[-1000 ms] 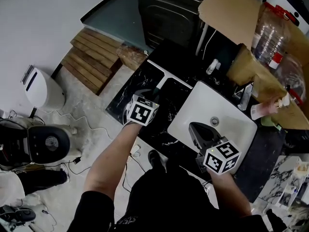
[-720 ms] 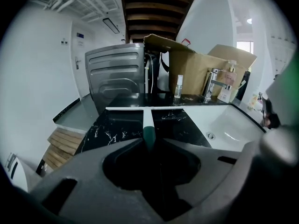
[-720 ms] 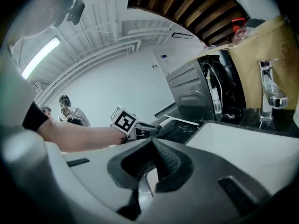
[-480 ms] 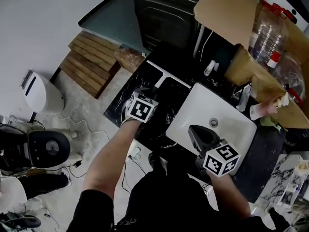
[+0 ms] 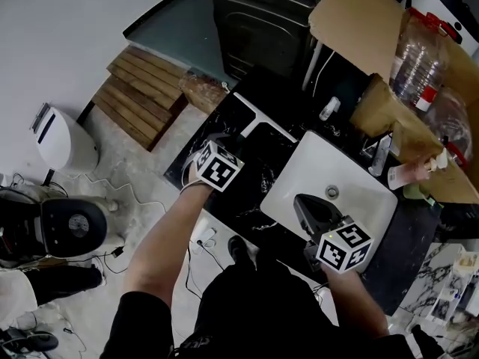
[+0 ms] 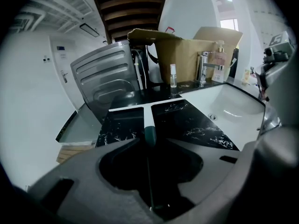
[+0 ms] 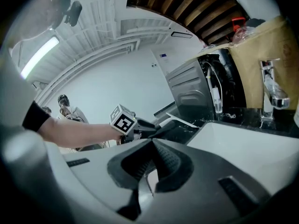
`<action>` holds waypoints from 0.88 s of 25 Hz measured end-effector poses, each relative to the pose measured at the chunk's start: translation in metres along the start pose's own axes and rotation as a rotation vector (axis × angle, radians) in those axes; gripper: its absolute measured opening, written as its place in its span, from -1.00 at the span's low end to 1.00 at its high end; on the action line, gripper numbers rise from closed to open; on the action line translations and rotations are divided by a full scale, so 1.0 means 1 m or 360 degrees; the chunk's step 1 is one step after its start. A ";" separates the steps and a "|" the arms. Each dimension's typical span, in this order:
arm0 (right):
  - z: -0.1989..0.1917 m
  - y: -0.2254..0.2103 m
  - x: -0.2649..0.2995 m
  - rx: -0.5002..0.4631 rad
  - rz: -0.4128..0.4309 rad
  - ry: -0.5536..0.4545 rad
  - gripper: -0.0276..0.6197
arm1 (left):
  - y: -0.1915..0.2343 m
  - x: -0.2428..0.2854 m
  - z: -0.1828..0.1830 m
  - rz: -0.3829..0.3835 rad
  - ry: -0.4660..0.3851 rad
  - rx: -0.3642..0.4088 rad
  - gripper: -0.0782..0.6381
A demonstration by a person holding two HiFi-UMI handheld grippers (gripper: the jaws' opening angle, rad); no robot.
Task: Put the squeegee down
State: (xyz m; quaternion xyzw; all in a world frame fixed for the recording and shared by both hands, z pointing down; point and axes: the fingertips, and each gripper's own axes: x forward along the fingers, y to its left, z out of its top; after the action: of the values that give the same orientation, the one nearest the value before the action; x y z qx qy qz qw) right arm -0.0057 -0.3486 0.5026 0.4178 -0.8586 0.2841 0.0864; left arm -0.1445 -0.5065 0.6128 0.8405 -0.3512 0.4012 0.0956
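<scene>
The squeegee (image 6: 149, 133) lies on the black marble counter (image 5: 251, 200), its white blade (image 5: 258, 118) pointing away from me and its dark green handle toward me. My left gripper (image 5: 236, 143) is over the handle's near end. Its jaws are opening: the handle runs between them with a gap on each side. In the right gripper view the left gripper (image 7: 140, 125) and the white blade (image 7: 180, 120) show at the counter's edge. My right gripper (image 5: 303, 199) hangs over the white sink (image 5: 359, 200), shut and holding nothing.
A chrome faucet (image 6: 203, 66), a small spray bottle (image 6: 173, 76) and a pink soap bottle (image 6: 217, 59) stand at the back of the counter before a cardboard box (image 5: 359, 13). A grey appliance (image 6: 107, 78) stands left of the counter. A wooden pallet (image 5: 146, 92) lies on the floor.
The left gripper has rolled a little and its jaws have spread off the squeegee handle. The squeegee stays on the counter. The right gripper has not moved.
</scene>
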 end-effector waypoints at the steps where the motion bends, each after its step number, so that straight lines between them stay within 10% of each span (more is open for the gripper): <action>1: 0.000 0.001 0.001 -0.0005 0.0001 0.0002 -0.90 | 0.001 -0.003 0.000 -0.0004 -0.0017 -0.0016 -0.37; 22: 0.039 0.053 0.004 -0.0190 -0.0066 -0.0064 -0.90 | 0.023 -0.164 0.022 0.0081 -0.0615 -0.0266 -0.44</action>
State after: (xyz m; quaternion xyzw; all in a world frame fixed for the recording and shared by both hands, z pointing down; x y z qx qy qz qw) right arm -0.0458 -0.3475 0.4498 0.4352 -0.8668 0.2222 0.0999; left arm -0.2175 -0.4487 0.4736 0.8818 -0.4162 0.2045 0.0856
